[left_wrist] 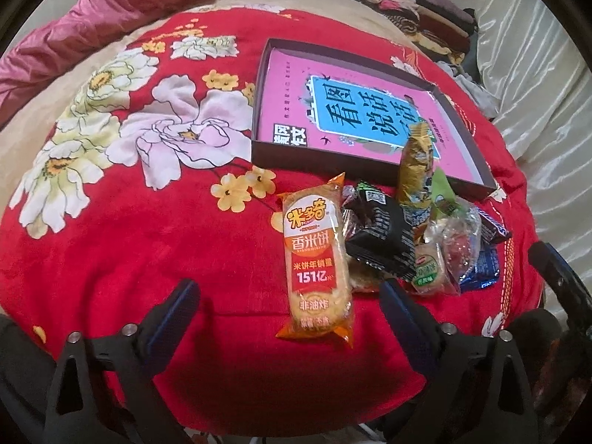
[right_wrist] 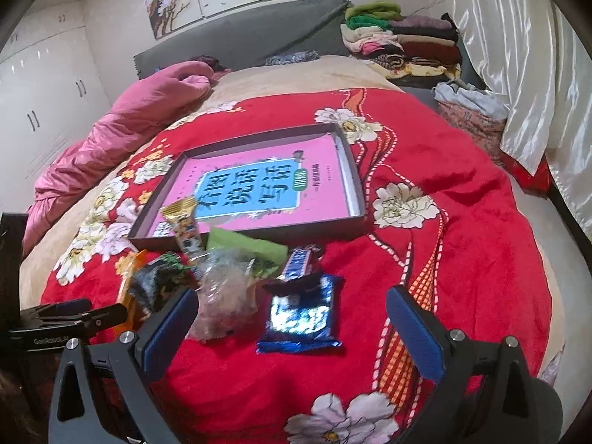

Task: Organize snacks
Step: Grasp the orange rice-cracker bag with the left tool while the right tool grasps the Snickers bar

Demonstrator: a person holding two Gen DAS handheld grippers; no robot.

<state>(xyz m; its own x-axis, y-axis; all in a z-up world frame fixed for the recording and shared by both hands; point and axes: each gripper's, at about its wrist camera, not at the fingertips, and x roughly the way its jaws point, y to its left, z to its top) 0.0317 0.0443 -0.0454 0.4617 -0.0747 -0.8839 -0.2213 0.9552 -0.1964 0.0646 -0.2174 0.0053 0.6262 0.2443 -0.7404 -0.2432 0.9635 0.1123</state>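
Note:
A pile of snacks lies on a red flowered blanket in front of a shallow dark box lined with a pink sheet. In the left wrist view my left gripper is open, with the orange rice-cracker pack lying between its fingers. Beside it are a black packet, a gold bar leaning on the box edge, a clear bag and a blue packet. In the right wrist view my right gripper is open over the blue packet, near the clear bag, a Snickers bar and the box.
The blanket covers a bed. A pink quilt lies at the far left, folded clothes are stacked at the headboard, and white curtains hang on the right. The left gripper's body shows at the left edge of the right wrist view.

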